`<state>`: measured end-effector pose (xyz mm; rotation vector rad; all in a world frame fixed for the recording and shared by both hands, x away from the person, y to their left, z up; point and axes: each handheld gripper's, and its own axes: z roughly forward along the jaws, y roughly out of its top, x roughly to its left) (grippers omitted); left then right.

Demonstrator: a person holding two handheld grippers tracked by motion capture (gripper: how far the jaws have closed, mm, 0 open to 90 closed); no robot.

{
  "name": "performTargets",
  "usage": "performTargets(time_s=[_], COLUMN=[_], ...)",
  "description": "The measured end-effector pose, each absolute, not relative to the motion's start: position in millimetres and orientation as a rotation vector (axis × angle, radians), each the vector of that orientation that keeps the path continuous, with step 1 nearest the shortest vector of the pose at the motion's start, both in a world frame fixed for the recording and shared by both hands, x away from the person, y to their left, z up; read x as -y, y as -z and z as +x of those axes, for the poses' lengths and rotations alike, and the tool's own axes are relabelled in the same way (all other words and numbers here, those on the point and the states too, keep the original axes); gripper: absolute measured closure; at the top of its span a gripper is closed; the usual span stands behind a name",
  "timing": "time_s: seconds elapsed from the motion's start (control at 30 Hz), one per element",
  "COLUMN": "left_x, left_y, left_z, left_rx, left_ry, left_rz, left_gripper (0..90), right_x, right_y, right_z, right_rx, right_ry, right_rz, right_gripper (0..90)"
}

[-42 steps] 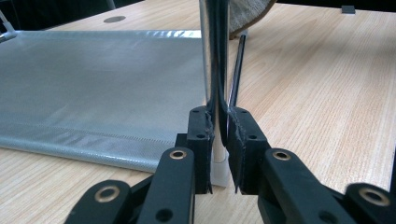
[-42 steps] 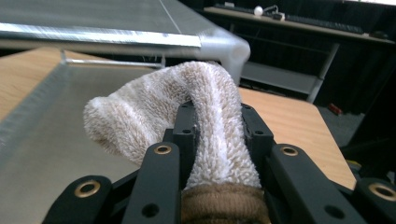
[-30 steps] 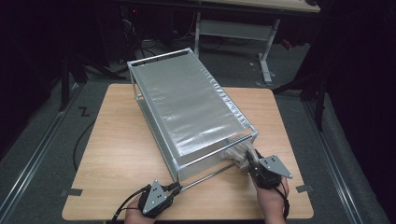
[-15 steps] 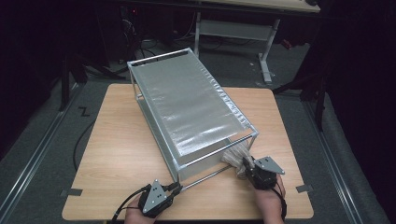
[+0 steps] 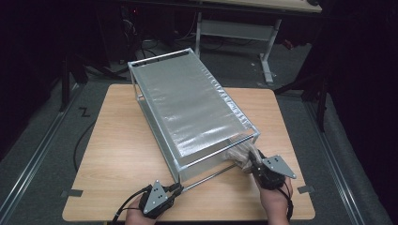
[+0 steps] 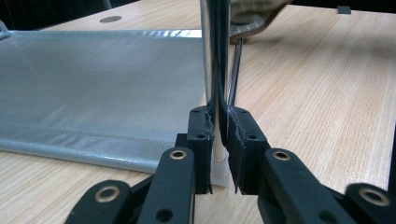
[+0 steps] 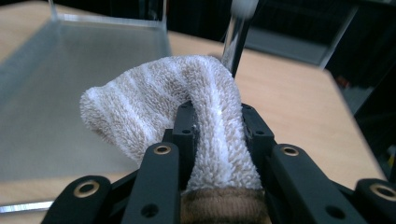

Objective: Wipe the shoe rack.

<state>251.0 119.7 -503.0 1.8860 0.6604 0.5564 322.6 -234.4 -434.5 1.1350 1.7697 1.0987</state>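
rack [image 5: 187, 108]: a metal frame with mesh shelves, lying askew on the bench [image 5: 117, 154], its open end towards the person.
left gripper [image 5: 174, 189]: at the rack's near-left corner, jaws clenched on the thin corner post [image 6: 215, 70] just above its white foot [image 6: 219, 165].
right gripper [image 5: 251, 161]: at the rack's near-right corner, jaws grasping a folded towel [image 7: 205, 121], striped white and beige with a brown hem.
towel: in the high view it sits at the rack's near-right corner, by the lower shelf [image 7: 70, 93]; whether it touches the shelf i cannot tell.
step in hand: judged as wiping the rack with the towel while the left gripper pins the frame.
left side, how to do it well: keep the clench on the post firm and square, low by the foot, so the rack does not skate or twist on the bench when the towel pushes.
right side, how to do it well: hold the towel deep in the jaws so that the fold, not black plastic, meets the metal; sweep along the shelf and its rail rather than across, with light pressure.
risk: the mesh edge or the near-right post [image 7: 238, 32] may snag the loose end of the towel; a hard push could tilt the rack about the left corner.
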Motion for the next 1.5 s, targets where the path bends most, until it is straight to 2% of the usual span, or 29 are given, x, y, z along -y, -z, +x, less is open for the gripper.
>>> performTargets(time_s=[0.3, 0.63, 0.97, 1.27, 1.5], left_x=[-119.8, -119.7, -120.1, -120.7, -120.7], left_y=[503.0, 503.1, 503.0, 502.9, 502.9], left_z=[251.1, 251.2, 251.1, 251.8, 252.0], left_rx=[-0.66, -0.66, -0.662, -0.66, -0.661], left_ry=[-0.554, -0.554, -0.551, -0.543, -0.541], left_rz=[1.887, 1.886, 1.886, 1.888, 1.888], left_gripper=[79.5, 79.5, 79.7, 79.7, 79.7], right_x=[237.7, 238.4, 236.8, 238.7, 242.2], right_y=[403.9, 419.7, 479.2, 479.2, 466.6], right_z=[307.2, 316.5, 337.7, 336.0, 308.6], right_rx=[-1.654, -1.712, -1.968, -1.967, -1.947], right_ry=[-1.166, -1.127, -0.972, -0.981, -1.013], right_rz=[1.069, 1.117, 1.265, 1.26, 1.215], right_gripper=[72.1, 72.2, 72.7, 72.7, 72.7])
